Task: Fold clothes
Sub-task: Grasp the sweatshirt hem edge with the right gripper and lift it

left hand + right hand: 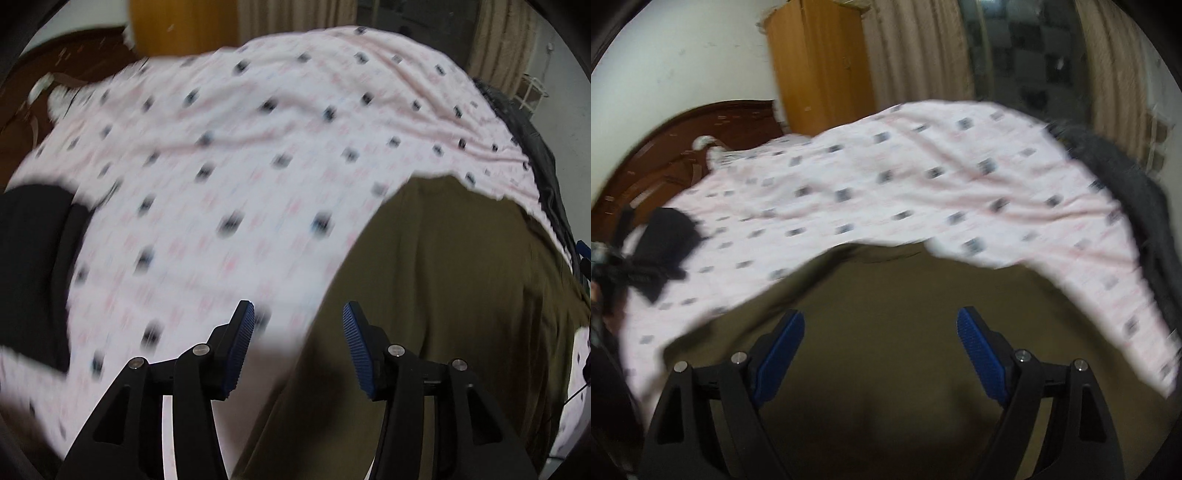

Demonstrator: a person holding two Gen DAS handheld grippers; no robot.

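Note:
An olive-brown garment (424, 295) lies spread flat on a bed covered by a pink-white sheet with dark square prints (240, 166). My left gripper (298, 321) is open and empty above the garment's left edge, where it meets the sheet. In the right wrist view the garment (886, 332) fills the lower middle, and my right gripper (881, 325) is open and empty above it. Both views are motion-blurred.
A black garment (33, 266) lies on the sheet at the left and also shows in the right wrist view (665, 243). A dark grey cloth (1126, 177) lies along the bed's right edge. A brown headboard (683, 147), an orange wardrobe (820, 66) and curtains (916, 51) stand behind.

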